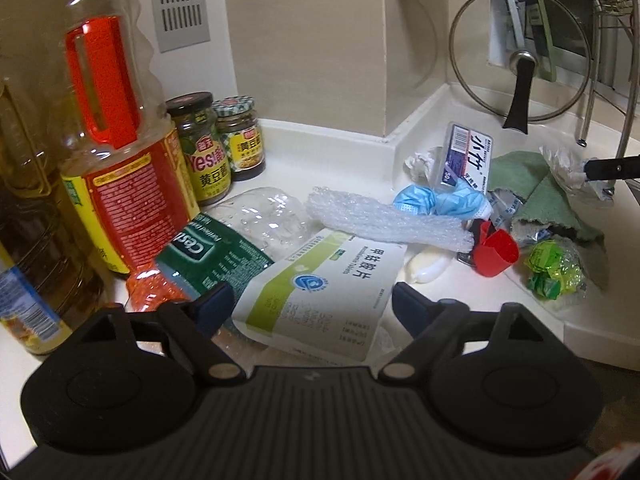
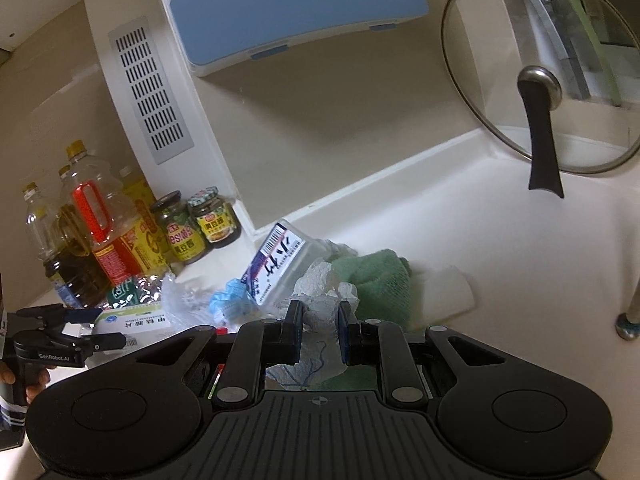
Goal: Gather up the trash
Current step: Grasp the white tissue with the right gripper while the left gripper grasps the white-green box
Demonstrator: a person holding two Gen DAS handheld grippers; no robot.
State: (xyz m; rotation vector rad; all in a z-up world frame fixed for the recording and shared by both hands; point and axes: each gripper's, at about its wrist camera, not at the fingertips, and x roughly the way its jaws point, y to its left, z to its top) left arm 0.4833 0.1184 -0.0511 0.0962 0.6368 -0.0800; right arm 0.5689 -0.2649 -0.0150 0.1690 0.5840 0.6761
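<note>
A white and green medicine box (image 1: 320,292) lies on the counter between the wide-apart fingers of my left gripper (image 1: 310,306), which is open; the pads do not press it. Beyond it lie bubble wrap (image 1: 380,216), a blue mask (image 1: 436,202), a red scoop (image 1: 496,252), a green wrapper (image 1: 552,272) and a crushed clear bottle (image 1: 264,216). My right gripper (image 2: 320,334) is shut on a crumpled white paper wad (image 2: 320,300), held above a green cloth (image 2: 376,276). The right view shows the left gripper (image 2: 108,326) at the box (image 2: 132,320).
Oil bottles (image 1: 108,128) and two sauce jars (image 1: 220,148) stand at the left against the wall. A glass pot lid (image 1: 520,56) leans at the back right by a wire rack leg (image 1: 588,120). A floss box (image 1: 466,156) leans at the pillar corner.
</note>
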